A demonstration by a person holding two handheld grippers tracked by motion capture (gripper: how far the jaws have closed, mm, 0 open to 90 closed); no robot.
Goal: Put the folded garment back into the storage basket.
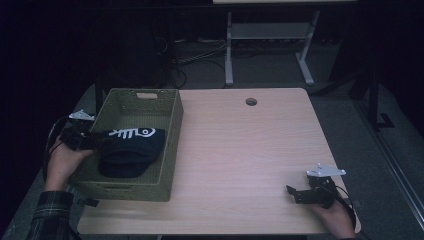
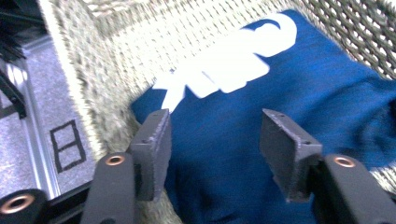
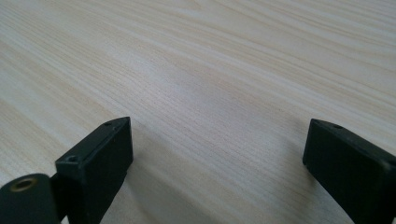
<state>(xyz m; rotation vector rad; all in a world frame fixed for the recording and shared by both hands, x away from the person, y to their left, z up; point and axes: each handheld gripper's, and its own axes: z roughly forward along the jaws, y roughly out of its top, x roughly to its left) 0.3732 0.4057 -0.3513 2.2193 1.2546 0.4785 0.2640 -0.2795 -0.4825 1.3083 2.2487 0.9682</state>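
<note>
A dark blue garment (image 1: 131, 150) with a white fish-bone print lies folded inside a green woven basket (image 1: 172, 131) on the left part of the wooden table (image 1: 240, 150). My left gripper (image 1: 97, 141) reaches over the basket's left rim and stands open. In the left gripper view its jaws are spread just above the garment (image 2: 280, 93), with the left gripper (image 2: 217, 135) holding nothing and the basket (image 2: 116, 56) wall behind. Near the table's front right corner my right gripper (image 1: 294, 195) is open. The right gripper (image 3: 217, 140) hovers low over bare wood.
A round cable hole (image 1: 251, 101) sits near the table's far edge. Behind the table stands a white desk frame (image 1: 229, 55) with cables (image 1: 192, 60) on the floor. Grey floor with black square marks (image 2: 67, 144) lies left of the basket.
</note>
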